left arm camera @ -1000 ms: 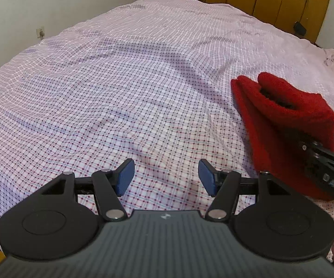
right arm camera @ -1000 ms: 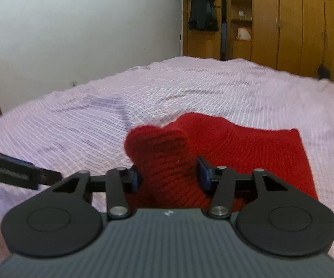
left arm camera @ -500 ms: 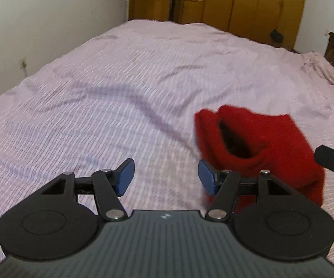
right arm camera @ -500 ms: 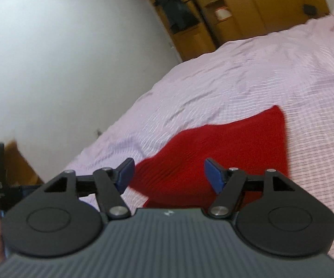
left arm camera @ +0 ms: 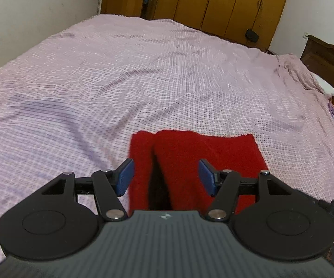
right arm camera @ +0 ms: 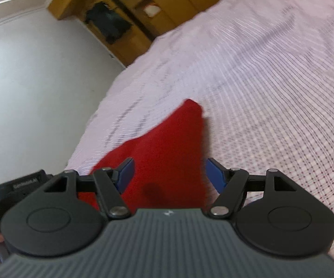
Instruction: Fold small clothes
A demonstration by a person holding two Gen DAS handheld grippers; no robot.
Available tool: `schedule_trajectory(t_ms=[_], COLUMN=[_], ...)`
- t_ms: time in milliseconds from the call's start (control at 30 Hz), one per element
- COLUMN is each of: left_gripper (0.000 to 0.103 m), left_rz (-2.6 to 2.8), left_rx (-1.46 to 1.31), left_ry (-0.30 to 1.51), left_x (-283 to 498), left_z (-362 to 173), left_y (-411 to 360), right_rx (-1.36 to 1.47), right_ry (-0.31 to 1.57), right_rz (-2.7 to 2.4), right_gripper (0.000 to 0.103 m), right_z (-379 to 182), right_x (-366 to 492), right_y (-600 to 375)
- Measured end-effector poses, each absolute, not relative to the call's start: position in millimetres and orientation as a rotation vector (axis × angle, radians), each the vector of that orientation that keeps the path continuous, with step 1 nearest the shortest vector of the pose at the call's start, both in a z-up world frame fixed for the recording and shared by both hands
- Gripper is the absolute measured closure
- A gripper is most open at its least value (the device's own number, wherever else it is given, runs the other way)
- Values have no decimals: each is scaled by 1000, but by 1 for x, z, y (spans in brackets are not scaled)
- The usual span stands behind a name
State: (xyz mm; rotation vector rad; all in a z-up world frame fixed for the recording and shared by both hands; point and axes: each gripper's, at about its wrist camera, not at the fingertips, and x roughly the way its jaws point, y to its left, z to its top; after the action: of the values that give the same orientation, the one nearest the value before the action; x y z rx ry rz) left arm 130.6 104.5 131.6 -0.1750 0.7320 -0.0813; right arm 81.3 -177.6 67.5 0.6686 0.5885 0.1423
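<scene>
Folding looks to be at a pause between creases: the red knitted garment (left arm camera: 204, 162) lies flat on the bed (left arm camera: 143, 69), and neither tool has hold of it. In the left wrist view the left hand-held gripper (left arm camera: 164, 177) hovers with its jaws spread, the cloth lying beyond and beneath the gap between its 2 blue pads (left arm camera: 125, 177); a dark slit runs down the knit just ahead of that gap, where 1 layer overlaps another. In the right wrist view, which is tilted and blurred, the right hand-held gripper (right arm camera: 171, 176) is likewise spread wide, with the red knit (right arm camera: 167, 153) under its left pad and reaching ahead to a pointed corner. The checked pink sheet lies bare to the right of that tool. Judging by the overlap, 1 fold is already laid. The next move probably calls for each tool to descend onto a near edge or corner, pinch through both layers without catching the sheet, and carry it across. Thick, fuzzy knit may slip or spring back open.
</scene>
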Motion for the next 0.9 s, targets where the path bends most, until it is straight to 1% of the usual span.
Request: schedule_trajectory(t_ms=[133, 267, 333, 367, 400, 433, 467, 500, 633, 733, 900], left_gripper=[37, 37, 37, 41, 54, 61, 73, 79, 82, 83, 83], left_rz=[-62, -112, -126, -133, -155, -163, -173, -188, -228, -218, -169], left_rx=[-182, -269, -293, -288, -288, -290, -288, -295, -357, -383, -435], left_ry=[772, 815, 808, 796, 780, 767, 753, 740, 710, 679, 641], left_x=[150, 159, 155, 154, 153, 151, 148, 146, 136, 122, 102], left_z=[116, 96, 90, 88, 87, 87, 87, 88, 94, 102, 108], left_y=[99, 100, 100, 99, 98, 98, 98, 99, 113, 128, 161], right_rx=[696, 724, 735, 734, 731, 728, 730, 743, 850, 708, 570], right_ry=[611, 622, 621, 621, 620, 619, 621, 626, 665, 636, 594], right_rz=[122, 128, 137, 141, 148, 158, 168, 188, 343, 360, 425], right_gripper=[32, 32, 32, 32, 32, 32, 32, 32, 33, 33, 33], right_z=[51, 44, 41, 40, 40, 40, 38, 37, 28, 44, 73], right_x=[93, 99, 103, 106, 107, 109, 112, 115, 124, 119, 110], right_y=[-186, -194, -195, -196, -195, -195, -194, -194, -187, -167, -137])
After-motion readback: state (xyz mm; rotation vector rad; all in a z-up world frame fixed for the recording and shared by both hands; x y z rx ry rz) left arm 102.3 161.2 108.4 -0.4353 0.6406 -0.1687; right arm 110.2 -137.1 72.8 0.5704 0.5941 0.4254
